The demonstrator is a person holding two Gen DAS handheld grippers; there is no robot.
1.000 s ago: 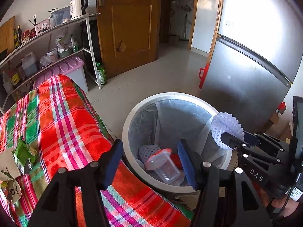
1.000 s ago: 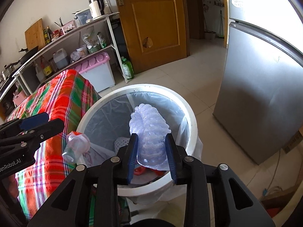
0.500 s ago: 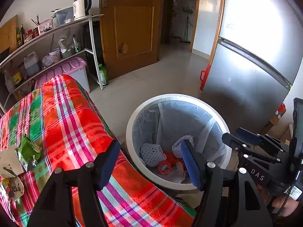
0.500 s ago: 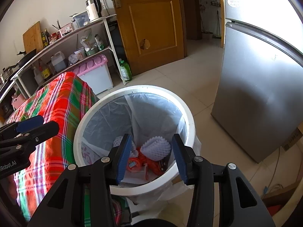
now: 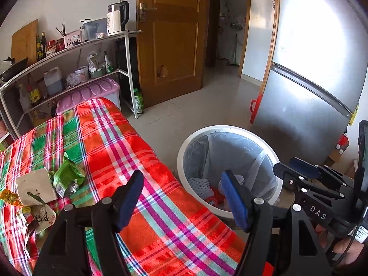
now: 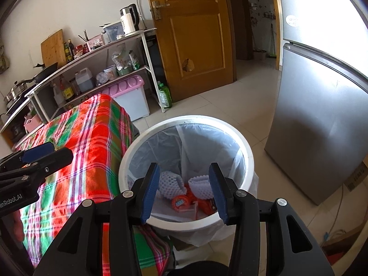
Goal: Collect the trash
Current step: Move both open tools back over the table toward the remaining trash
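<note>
A white round trash bin [image 6: 246, 154] with a clear liner stands on the floor beside the table; it also shows in the left wrist view [image 5: 184, 145]. Inside lie white foam fruit nets [image 6: 199, 186], a red-lidded container [image 6: 179, 202] and red wrappers. My right gripper [image 6: 184, 191] is open and empty above the bin's near rim. My left gripper [image 5: 181, 197] is open and empty over the table's edge, left of the bin. Green snack wrappers [image 5: 69, 174] and a white paper packet [image 5: 35, 187] lie on the plaid tablecloth [image 5: 119, 142].
A silver fridge [image 6: 322, 119] stands right of the bin. A wooden door [image 6: 195, 34] is behind. A metal shelf rack [image 5: 69, 69] with bottles, a kettle and a pink-lidded storage box [image 6: 128, 96] lines the back wall.
The right gripper opened and dropped the foam net into the bin. The plastic container from the left gripper fell in too. Both grippers pulled back and the left swung towards the table.
</note>
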